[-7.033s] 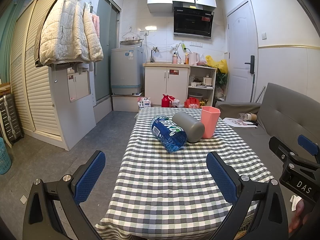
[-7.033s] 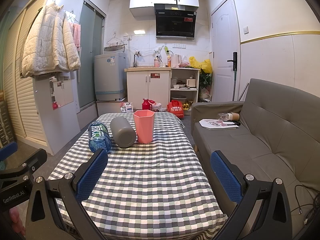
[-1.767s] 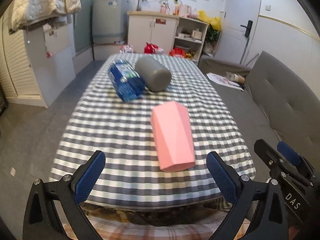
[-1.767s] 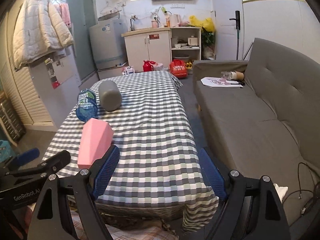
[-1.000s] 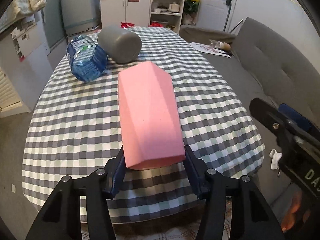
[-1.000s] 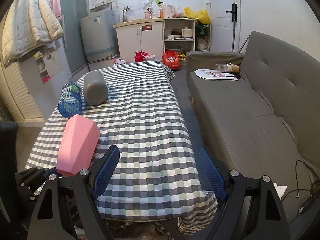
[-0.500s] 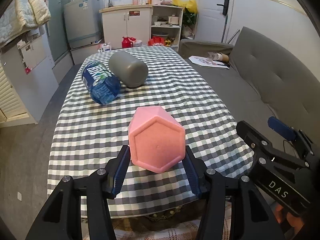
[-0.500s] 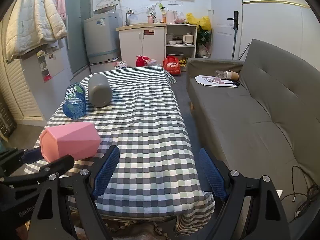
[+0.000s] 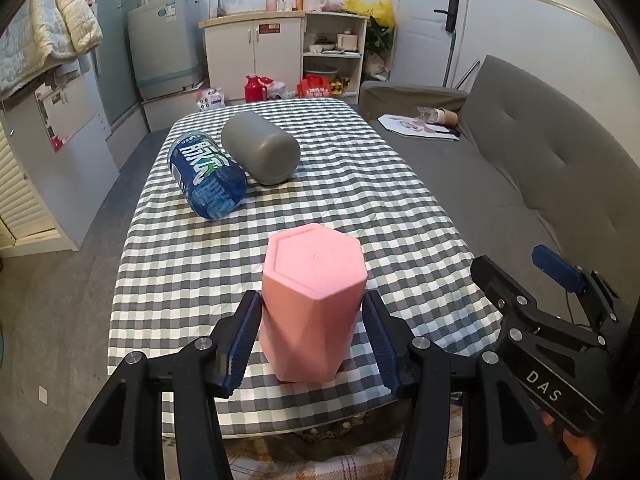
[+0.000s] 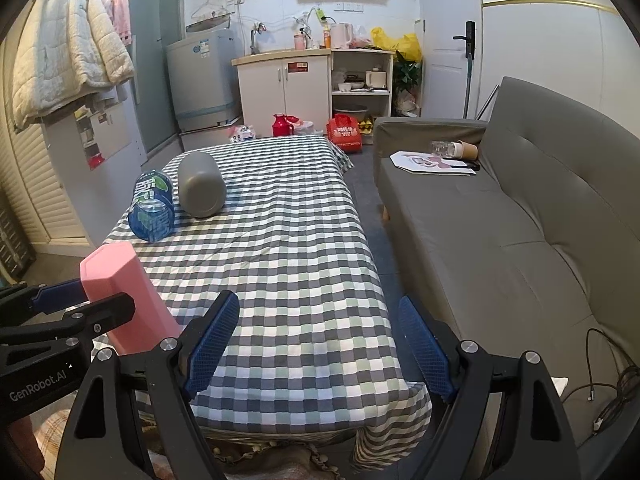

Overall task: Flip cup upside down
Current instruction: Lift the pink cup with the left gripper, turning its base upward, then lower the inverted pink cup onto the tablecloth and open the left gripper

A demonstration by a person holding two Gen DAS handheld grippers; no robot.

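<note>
A pink hexagonal cup (image 9: pixel 314 304) stands upside down, closed base up, at the near edge of the checked tablecloth (image 9: pixel 320 200). My left gripper (image 9: pixel 312 340) is shut on the cup's sides, its blue pads pressed against both flanks. In the right wrist view the pink cup (image 10: pixel 124 296) shows at the left, held by the left gripper (image 10: pixel 64 312). My right gripper (image 10: pixel 320 344) is open and empty over the table's near edge, to the right of the cup.
A blue water bottle (image 9: pixel 208 180) and a grey cylinder cup (image 9: pixel 260 154) lie on their sides at the table's far left. A grey sofa (image 10: pixel 520 220) runs along the right. Cabinets and a washing machine (image 10: pixel 200 80) stand at the back.
The left gripper has turned the cup from pointing base-first at the camera to standing base up, and lowered it onto the table's near edge. The right gripper stays open.
</note>
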